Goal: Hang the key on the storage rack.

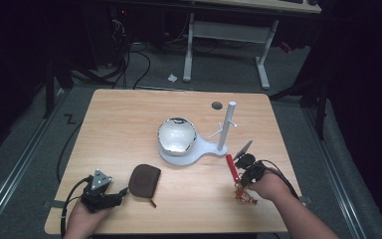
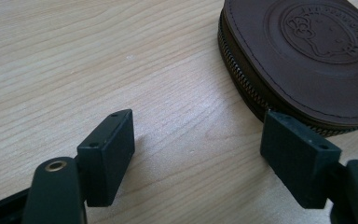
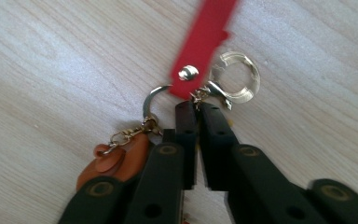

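Two hand-held grippers work on a pale wood-grain tabletop [image 1: 129, 114], one at a red keychain, one beside a brown pouch.

At lower right of the high view, the right gripper [image 1: 242, 168] has its jaws closed on the red keychain [image 1: 232, 167]; its own view adds a flat red strap with a rivet, gold rings and an orange charm [image 3: 114, 161]. At lower left, the left gripper [image 1: 122, 192] has jaws wide open, just beside the rounded, zippered, embossed leather pouch [image 2: 307, 51]. A glossy white bowl [image 1: 177, 134] sits on a white peg stand [image 1: 226, 127] at centre.
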`<state>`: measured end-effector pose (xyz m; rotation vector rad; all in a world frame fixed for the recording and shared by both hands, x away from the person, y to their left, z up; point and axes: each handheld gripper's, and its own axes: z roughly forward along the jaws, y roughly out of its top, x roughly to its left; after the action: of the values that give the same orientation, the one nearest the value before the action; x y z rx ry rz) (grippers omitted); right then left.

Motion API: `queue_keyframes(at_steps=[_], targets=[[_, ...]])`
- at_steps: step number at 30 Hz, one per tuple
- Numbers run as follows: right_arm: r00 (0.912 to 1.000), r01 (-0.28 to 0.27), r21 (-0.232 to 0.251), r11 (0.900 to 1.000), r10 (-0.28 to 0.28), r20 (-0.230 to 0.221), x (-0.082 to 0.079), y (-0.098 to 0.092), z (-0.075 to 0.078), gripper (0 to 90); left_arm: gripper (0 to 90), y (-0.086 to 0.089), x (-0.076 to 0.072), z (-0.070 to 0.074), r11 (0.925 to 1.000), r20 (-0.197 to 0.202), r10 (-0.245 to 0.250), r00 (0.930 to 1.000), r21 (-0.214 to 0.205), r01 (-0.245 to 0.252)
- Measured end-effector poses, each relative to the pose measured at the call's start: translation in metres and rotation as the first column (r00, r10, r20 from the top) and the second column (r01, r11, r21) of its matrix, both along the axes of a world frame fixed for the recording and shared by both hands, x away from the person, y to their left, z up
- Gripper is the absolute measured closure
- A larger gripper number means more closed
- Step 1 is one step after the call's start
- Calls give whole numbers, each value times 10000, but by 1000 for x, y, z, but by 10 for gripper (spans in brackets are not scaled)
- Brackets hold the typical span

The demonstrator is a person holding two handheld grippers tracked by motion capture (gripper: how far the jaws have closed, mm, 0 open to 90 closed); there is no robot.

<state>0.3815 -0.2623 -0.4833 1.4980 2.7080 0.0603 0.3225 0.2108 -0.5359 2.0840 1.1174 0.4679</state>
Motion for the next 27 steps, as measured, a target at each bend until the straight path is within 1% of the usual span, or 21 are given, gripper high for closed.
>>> queue_keyframes(at_steps=[1,2,3,4,7,8,9,12,13,14,16,17,18,19,20,21,23,24,25,27], targets=[[10000,-48,-14,10000,48,-27,-1,0,0,891,263,0,0,0,10000,-1,-9,10000,2,9],[9996,-213,-164,9996,216,154,-3,1,2,900,263,0,0,0,10000,1,-11,10000,4,11],[9995,-254,-124,9996,257,180,-3,1,3,900,263,0,0,0,10000,2,-13,10000,5,13],[9995,-254,-124,9996,257,180,-3,1,3,900,263,0,0,0,10000,2,-13,10000,5,13],[9992,-232,-152,9996,237,308,-1,0,11,900,263,0,0,0,10000,1,-8,10000,4,8],[9987,-209,-176,9996,217,455,1,1,14,900,263,0,0,0,10000,2,-9,10000,4,9],[9987,-209,-176,9996,217,455,1,1,14,900,263,0,0,0,10000,1,-9,10000,2,9],[9986,-209,-104,9997,214,481,3,2,19,900,263,0,0,0,10000,0,-9,10000,7,9],[9977,-252,-43,9997,254,631,2,2,23,900,263,0,0,0,10000,-3,-13,10000,8,13],[9977,-252,-43,9997,254,631,2,2,23,900,263,0,0,0,10000,-3,-13,10000,8,13],[9949,-614,-156,9980,624,791,-4,9,28,900,263,0,0,0,10000,1,-14,10000,4,14],[9949,-614,-156,9980,624,791,-4,9,28,900,263,0,0,0,10000,-1,-14,10000,7,14],[9943,-738,-170,9971,749,760,-7,13,29,900,263,0,0,0,10000,1,-14,10000,8,14],[9875,-1296,-466,9905,1331,844,-15,22,27,899,263,0,0,0,10000,-2,-12,10000,8,12],[9875,-1296,-466,9905,1331,844,-15,22,27,899,263,0,0,0,10000,-2,-12,10000,8,12],[9861,-1424,-460,9887,1458,802,-17,25,26,899,263,0,0,0,10000,-3,-11,10000,9,11],[9838,-1575,-486,9863,1610,790,-24,32,23,898,263,0,0,0,10000,8,-12,10000,-4,12],[9810,-1727,-433,9840,1758,825,-27,34,21,898,263,0,0,0,10000,12,-2,10000,-4,2],[9812,-1760,-361,9837,1783,737,-30,36,19,898,263,0,0,0,10000,5,-7,10000,-3,7],[9797,-1849,-238,9825,1861,750,-33,38,17,898,263,0,0,0,10000,9,-3,10000,-4,3]])
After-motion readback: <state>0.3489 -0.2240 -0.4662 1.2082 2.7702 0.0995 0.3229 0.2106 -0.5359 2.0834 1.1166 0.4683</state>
